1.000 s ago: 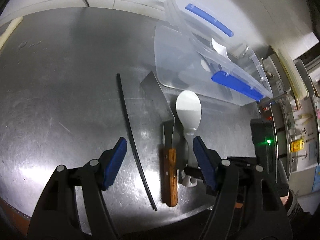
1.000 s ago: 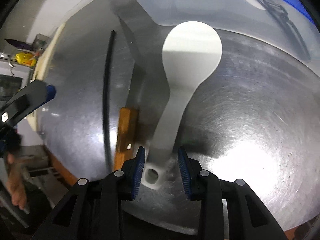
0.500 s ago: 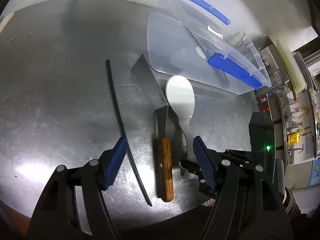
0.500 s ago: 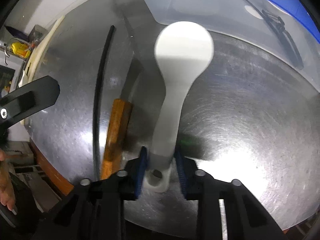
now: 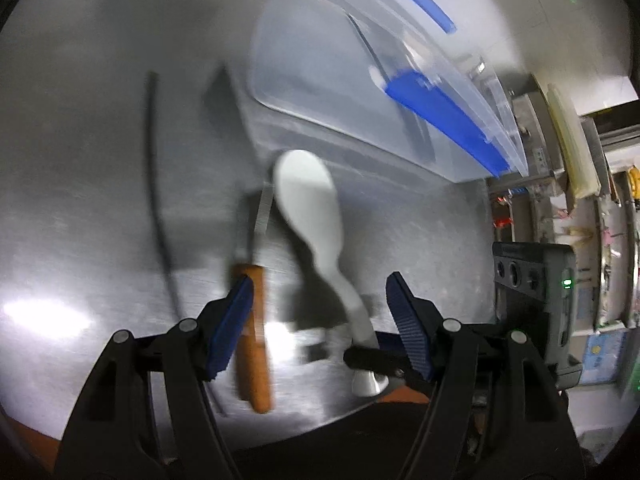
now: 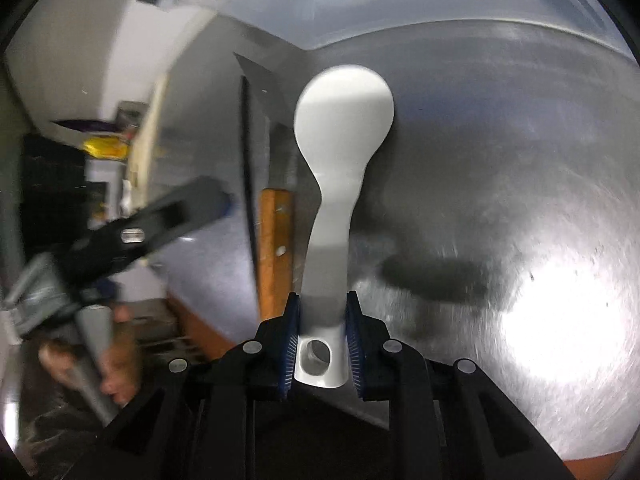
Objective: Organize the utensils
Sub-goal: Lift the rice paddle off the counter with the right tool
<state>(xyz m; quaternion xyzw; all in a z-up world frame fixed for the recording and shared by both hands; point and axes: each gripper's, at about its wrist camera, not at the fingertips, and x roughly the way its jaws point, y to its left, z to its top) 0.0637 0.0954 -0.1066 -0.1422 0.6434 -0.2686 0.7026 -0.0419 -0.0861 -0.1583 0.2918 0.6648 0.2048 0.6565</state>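
My right gripper (image 6: 320, 336) is shut on the handle of a white rice paddle (image 6: 340, 152) and holds it lifted above the steel table; the paddle also shows in the left wrist view (image 5: 312, 208). A wood-handled metal spatula (image 5: 254, 312) lies on the table left of the paddle, also seen in the right wrist view (image 6: 274, 240). A thin black stick (image 5: 158, 184) lies left of the spatula. My left gripper (image 5: 318, 320) is open and empty, hovering over the spatula handle and the paddle. The right gripper (image 5: 380, 358) shows low in the left wrist view.
A clear plastic storage box with blue latches (image 5: 420, 92) lies on the steel table (image 5: 80, 160) behind the utensils; its lid (image 5: 320, 80) rests in front of it. The table's front edge (image 5: 304, 424) is close below. Shelving with clutter (image 5: 580, 200) stands at the right.
My right gripper closed on the paddle handle and lifted it off the table. My left gripper moved forward and right, toward the box.
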